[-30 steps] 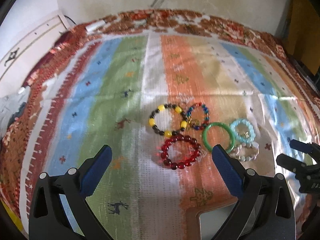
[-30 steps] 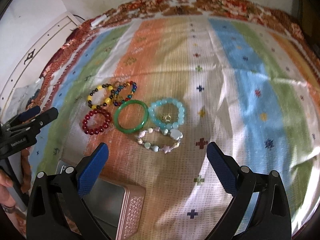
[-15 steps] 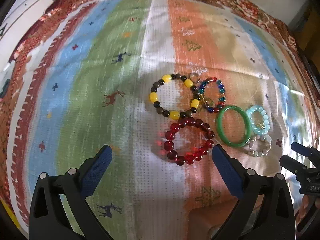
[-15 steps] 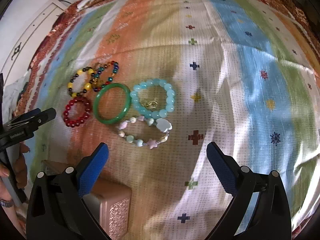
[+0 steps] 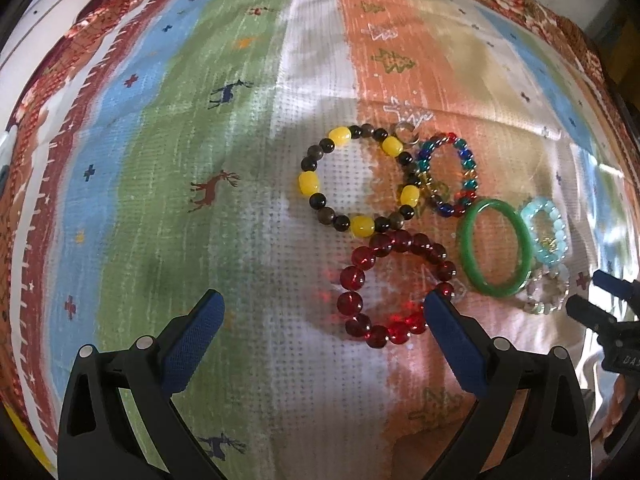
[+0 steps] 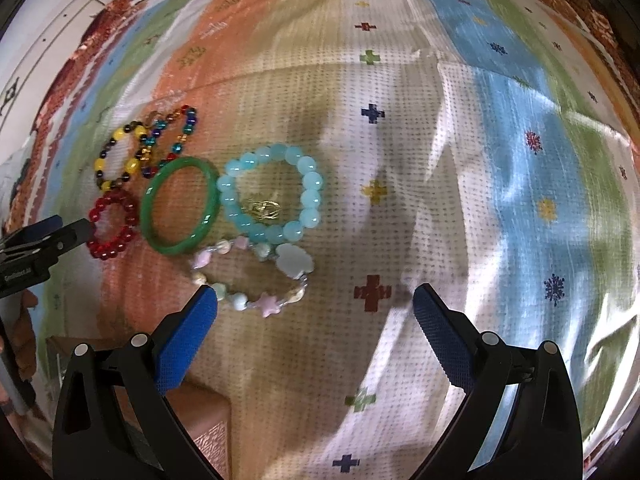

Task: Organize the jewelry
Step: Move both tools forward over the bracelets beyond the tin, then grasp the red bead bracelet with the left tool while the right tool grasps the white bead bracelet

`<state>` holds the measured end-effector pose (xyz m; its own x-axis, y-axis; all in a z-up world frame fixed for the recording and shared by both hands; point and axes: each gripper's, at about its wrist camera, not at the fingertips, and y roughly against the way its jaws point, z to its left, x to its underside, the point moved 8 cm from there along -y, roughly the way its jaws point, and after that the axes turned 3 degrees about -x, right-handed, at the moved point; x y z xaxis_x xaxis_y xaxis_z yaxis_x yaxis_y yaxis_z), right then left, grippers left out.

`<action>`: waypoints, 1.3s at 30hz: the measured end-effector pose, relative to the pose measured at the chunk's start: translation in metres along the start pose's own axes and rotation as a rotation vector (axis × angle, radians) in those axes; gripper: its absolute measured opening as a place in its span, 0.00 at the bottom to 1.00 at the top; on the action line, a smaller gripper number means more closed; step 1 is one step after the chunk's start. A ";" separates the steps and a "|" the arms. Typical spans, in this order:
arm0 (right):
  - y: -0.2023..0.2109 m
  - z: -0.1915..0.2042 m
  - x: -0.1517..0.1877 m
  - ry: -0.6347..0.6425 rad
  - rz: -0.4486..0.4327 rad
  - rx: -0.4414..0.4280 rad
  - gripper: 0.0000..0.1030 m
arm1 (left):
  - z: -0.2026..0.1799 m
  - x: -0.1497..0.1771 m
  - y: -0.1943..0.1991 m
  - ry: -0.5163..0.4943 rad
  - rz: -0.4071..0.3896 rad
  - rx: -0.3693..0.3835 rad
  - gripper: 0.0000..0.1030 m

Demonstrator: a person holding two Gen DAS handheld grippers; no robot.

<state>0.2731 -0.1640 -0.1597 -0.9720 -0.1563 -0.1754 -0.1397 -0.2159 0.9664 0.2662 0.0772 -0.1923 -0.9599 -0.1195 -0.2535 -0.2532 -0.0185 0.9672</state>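
Several bracelets lie together on a striped cloth. My left gripper [image 5: 320, 308] is open, its right finger at the red bead bracelet [image 5: 356, 278]. Beyond lie a yellow-and-black bracelet [image 5: 308, 182], a multicolour bead bracelet [image 5: 468, 164], a green bangle [image 5: 466, 248], a light-blue bead bracelet [image 5: 558, 236] and a pastel charm bracelet [image 5: 538, 308]. My right gripper [image 6: 314, 304] is open just above the pastel charm bracelet [image 6: 294, 258], near the light-blue bracelet [image 6: 310, 200] and the green bangle [image 6: 152, 208]. The red bracelet [image 6: 126, 232] is left.
A pink metal box [image 6: 208, 424] sits at the bottom left of the right wrist view, partly behind my finger. The striped cloth [image 5: 160, 160] covers the whole surface. A white cabinet [image 6: 36, 60] stands beyond the cloth's far left edge.
Both grippers have moved down and forward towards the bracelets, which now look larger. Both stay open. The bracelets have not moved.
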 end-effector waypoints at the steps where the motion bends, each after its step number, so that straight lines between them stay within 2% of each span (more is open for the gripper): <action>1: -0.001 0.000 -0.001 0.001 -0.001 0.003 0.96 | 0.000 0.000 -0.002 -0.003 0.001 -0.003 0.94; 11: -0.019 -0.001 -0.011 0.035 0.009 0.088 0.96 | -0.008 -0.005 -0.017 -0.073 0.008 -0.072 0.86; 20: -0.039 0.005 -0.022 0.044 0.007 0.112 0.95 | -0.014 -0.003 -0.016 -0.104 -0.021 -0.084 0.69; 22: -0.038 0.004 -0.024 0.039 -0.002 0.111 0.86 | -0.011 0.000 -0.014 -0.108 -0.026 -0.072 0.64; 26: -0.032 0.002 -0.023 0.025 -0.018 0.102 0.68 | -0.016 0.005 -0.011 -0.142 -0.032 -0.052 0.41; 29: -0.029 0.003 -0.025 0.025 -0.027 0.082 0.44 | -0.022 0.009 -0.010 -0.156 -0.027 -0.049 0.29; 31: -0.017 -0.003 -0.023 0.005 -0.036 0.067 0.22 | -0.024 0.011 -0.009 -0.155 -0.021 -0.038 0.18; 32: -0.017 -0.004 -0.023 -0.002 -0.037 0.057 0.20 | -0.023 0.011 -0.009 -0.147 -0.016 -0.036 0.13; 39: -0.007 -0.005 -0.016 -0.024 -0.043 -0.028 0.19 | -0.018 0.010 -0.003 -0.113 -0.021 -0.016 0.13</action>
<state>0.2910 -0.1646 -0.1648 -0.9695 -0.1232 -0.2118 -0.1764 -0.2487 0.9524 0.2592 0.0577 -0.1980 -0.9621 -0.0062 -0.2728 -0.2724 -0.0354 0.9615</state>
